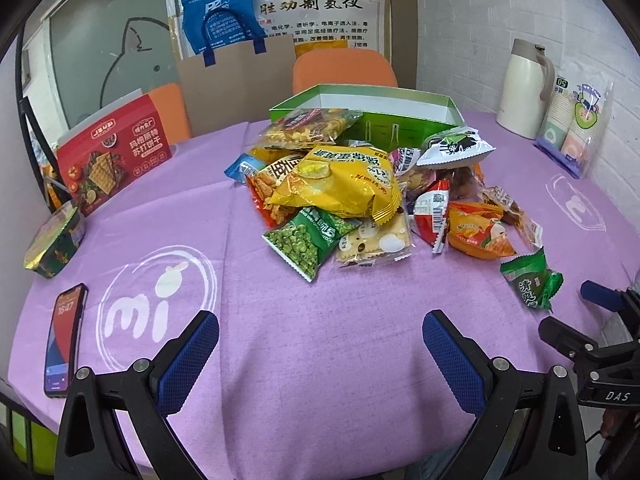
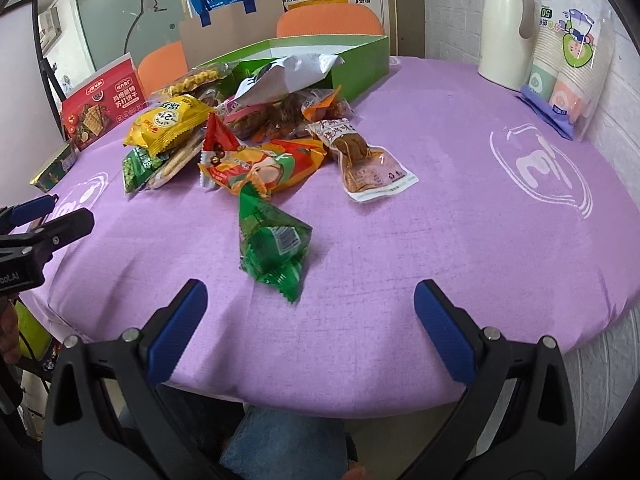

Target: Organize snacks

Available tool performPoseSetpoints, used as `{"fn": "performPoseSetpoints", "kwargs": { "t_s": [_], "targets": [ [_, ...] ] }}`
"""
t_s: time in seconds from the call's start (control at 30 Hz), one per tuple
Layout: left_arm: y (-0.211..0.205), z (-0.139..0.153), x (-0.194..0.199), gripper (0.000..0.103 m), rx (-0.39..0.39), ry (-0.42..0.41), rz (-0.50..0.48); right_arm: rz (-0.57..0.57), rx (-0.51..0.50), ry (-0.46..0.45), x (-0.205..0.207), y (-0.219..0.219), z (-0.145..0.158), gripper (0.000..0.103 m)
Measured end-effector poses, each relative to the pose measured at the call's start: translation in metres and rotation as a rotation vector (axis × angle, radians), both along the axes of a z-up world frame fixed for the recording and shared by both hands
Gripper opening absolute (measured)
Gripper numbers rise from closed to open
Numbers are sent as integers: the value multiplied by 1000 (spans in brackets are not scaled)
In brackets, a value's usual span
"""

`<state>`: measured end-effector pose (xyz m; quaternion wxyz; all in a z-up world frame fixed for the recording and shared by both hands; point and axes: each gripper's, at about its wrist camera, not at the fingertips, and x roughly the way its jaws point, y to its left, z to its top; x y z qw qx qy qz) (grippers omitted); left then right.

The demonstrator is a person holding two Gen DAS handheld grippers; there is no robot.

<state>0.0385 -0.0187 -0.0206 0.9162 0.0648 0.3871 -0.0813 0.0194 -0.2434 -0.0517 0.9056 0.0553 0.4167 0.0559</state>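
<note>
Two tools: I see both spread wide, holding nothing, low over the near edge of the tabletop (image 1: 320,360).
Far left: phone (image 1: 64,340), dark tin (image 1: 56,244) and red cracker box (image 1: 112,156) sit apart from the pile.
Left tool (image 1: 320,336): empty cloth lies between its blue pads.
Snack pile (image 1: 344,192): heaped mid-tabletop, yellow bag (image 1: 340,184) on top, pea packet (image 1: 308,240) at the near edge.
Green box (image 1: 380,112): open, just behind the pile.
Green packet (image 2: 272,240): alone, nearer me, just ahead of the right tool (image 2: 310,308).
Far right: thermos (image 2: 508,28) and paper cups (image 2: 568,60).
</note>
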Motion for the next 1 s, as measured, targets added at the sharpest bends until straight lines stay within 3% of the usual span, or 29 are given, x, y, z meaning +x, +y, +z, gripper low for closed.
{"fn": "performPoseSetpoints", "kwargs": {
  "t_s": [0.17,0.27,0.33,0.43,0.5,0.57,0.63,0.77,1.0],
  "targets": [
    [-11,-1,8,96,-50,42,-71,43,-29,-12,10,11,-3,103],
    [-25,-1,17,85,-69,73,-121,55,-74,-31,13,15,-5,103],
    [-36,2,24,71,-97,92,-172,56,-69,-38,12,12,-6,103],
    [-52,5,38,66,-139,121,-219,57,-18,-67,12,7,-4,100],
    [-62,9,49,62,-161,124,-239,55,2,-86,13,4,-2,90],
    [-72,11,61,46,-170,127,-253,60,24,-90,16,3,-1,72],
    [-81,10,75,36,-180,148,-256,64,36,-84,19,1,-2,62],
    [-88,0,98,35,-204,183,-239,60,25,-89,20,-1,-3,40],
    [-90,-24,119,35,-221,244,-205,80,6,-101,20,0,-4,39]
  ]
}}
